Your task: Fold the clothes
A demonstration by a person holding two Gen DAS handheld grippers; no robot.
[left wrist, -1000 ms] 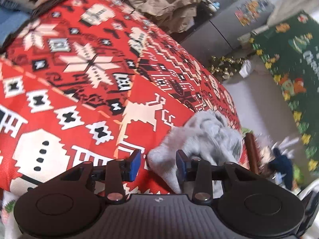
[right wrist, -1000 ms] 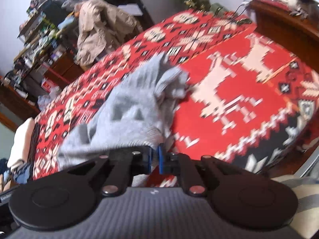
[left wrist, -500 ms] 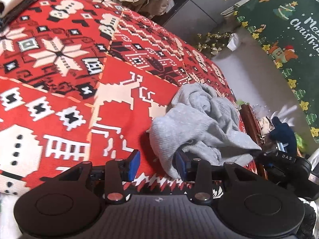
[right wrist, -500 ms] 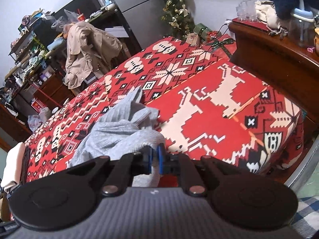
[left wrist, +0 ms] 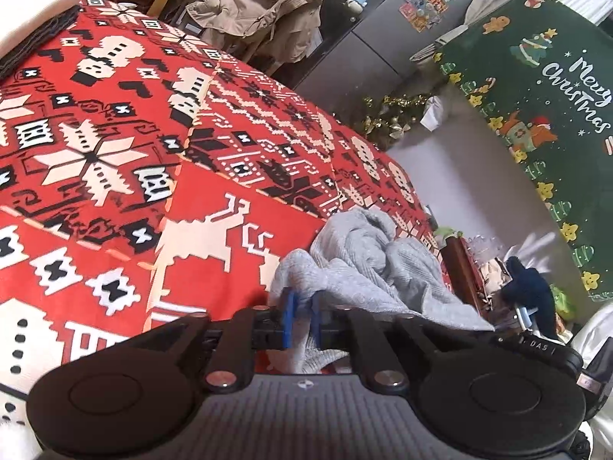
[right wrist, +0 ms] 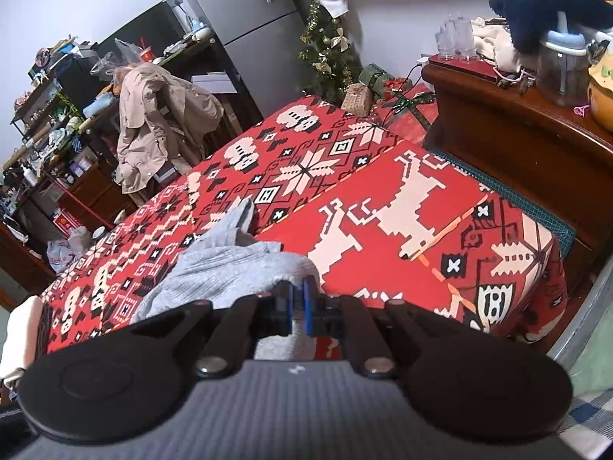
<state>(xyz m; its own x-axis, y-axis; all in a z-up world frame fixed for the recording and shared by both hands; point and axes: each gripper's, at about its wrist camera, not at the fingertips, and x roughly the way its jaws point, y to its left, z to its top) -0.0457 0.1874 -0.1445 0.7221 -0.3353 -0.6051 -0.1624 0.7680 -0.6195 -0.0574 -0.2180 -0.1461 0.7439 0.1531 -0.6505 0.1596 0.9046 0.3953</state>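
A crumpled grey knit garment (left wrist: 367, 264) lies near the front edge of a bed covered in a red patterned blanket (left wrist: 115, 176). My left gripper (left wrist: 302, 316) has its blue jaws closing on a bunched edge of the grey cloth, and the pads pinch it. In the right wrist view the same grey garment (right wrist: 226, 264) spreads to the left of my right gripper (right wrist: 297, 301), which is shut on another edge of it. The cloth drapes over both grippers' fingers and hides the pinched parts.
A wooden headboard shelf (right wrist: 505, 126) with jars and a dark blue plush (right wrist: 544, 4) stands to the right. Folded white and dark cloth (left wrist: 34, 19) rests at the blanket's far corner. A beige coat (right wrist: 157, 126) hangs behind the bed. The right gripper's body (left wrist: 536, 345) shows at lower right.
My left gripper's jaws have closed from wide apart onto the grey cloth's edge. Both grippers have risen a little and the garment is bunched up between them.
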